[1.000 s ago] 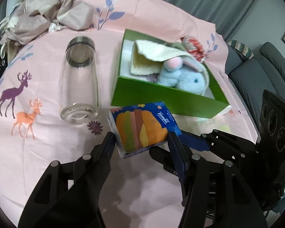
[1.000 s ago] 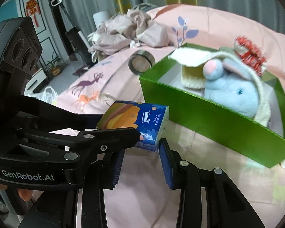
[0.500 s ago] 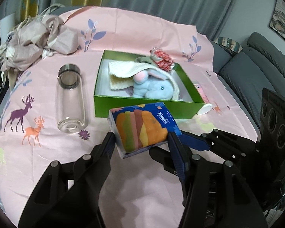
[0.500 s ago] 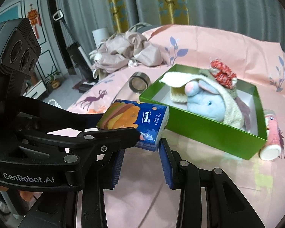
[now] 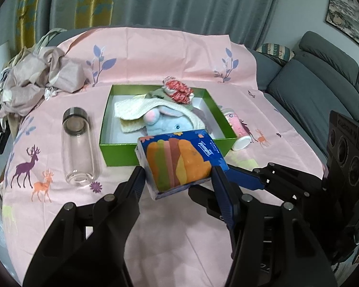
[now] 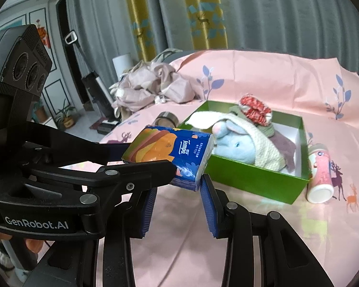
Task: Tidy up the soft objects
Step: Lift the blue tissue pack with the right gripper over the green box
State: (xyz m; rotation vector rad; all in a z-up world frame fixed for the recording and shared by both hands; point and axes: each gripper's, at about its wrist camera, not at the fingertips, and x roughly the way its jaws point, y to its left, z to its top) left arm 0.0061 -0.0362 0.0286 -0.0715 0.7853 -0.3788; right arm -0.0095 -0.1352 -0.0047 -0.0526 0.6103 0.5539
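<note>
Honestly hard to see much of the plush bunny [image 5: 166,125] in the green box [image 5: 118,154], half buried under a cream knit cloth [image 5: 141,108]. Can't read the pink bottle [image 6: 320,174] at the box's right side. Tissue pack [image 5: 179,162] mid-frame, off the pink sheet [image 5: 179,227], reads "Tempo". Left gripper [image 5: 178,180] clamped on its two sides; right gripper [image 6: 178,190] pinching its lower end, partly hidden behind the other tool. "GenRobot.AI" printed lower left of right view. Glass jar [image 5: 77,143] lying left of box.
</note>
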